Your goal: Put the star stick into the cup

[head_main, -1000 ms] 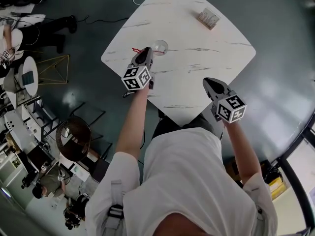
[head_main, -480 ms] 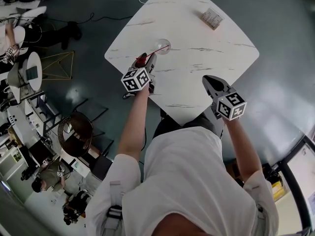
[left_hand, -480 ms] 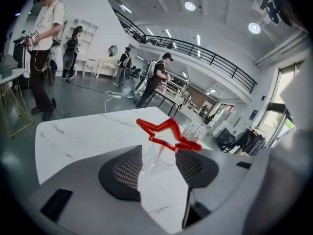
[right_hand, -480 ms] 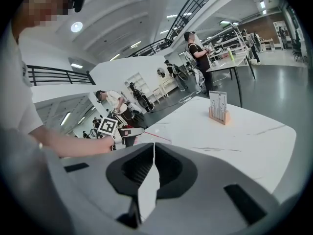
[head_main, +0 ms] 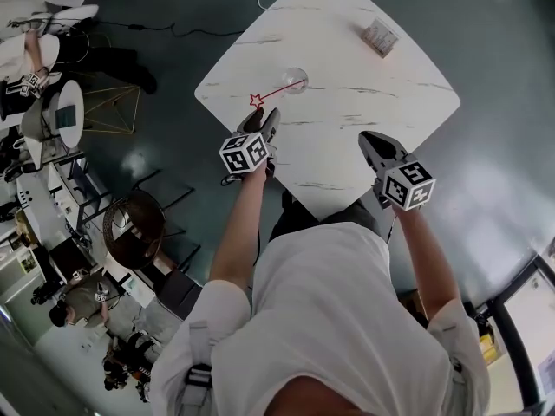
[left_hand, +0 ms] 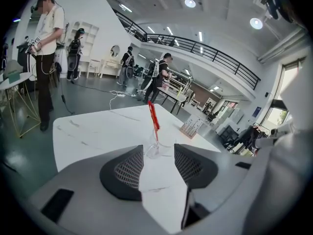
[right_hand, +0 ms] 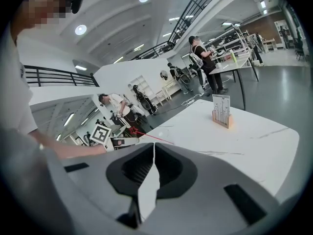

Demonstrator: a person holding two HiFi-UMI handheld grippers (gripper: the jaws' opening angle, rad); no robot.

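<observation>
With the star stick (head_main: 276,92) leaning in the cup (head_main: 296,80), the left gripper (head_main: 263,120), fingers just released and empty, should be withdrawn without nudging it.

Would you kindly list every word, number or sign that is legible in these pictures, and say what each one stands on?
No text can be read anywhere.
Printed cards in the small wooden stand on the white marble table: print too small and blurred.
Black-and-white marker cube of the left gripper and marker cube of the right gripper: square patterns only, no letters.
Small blue wall sign: too blurred.
</observation>
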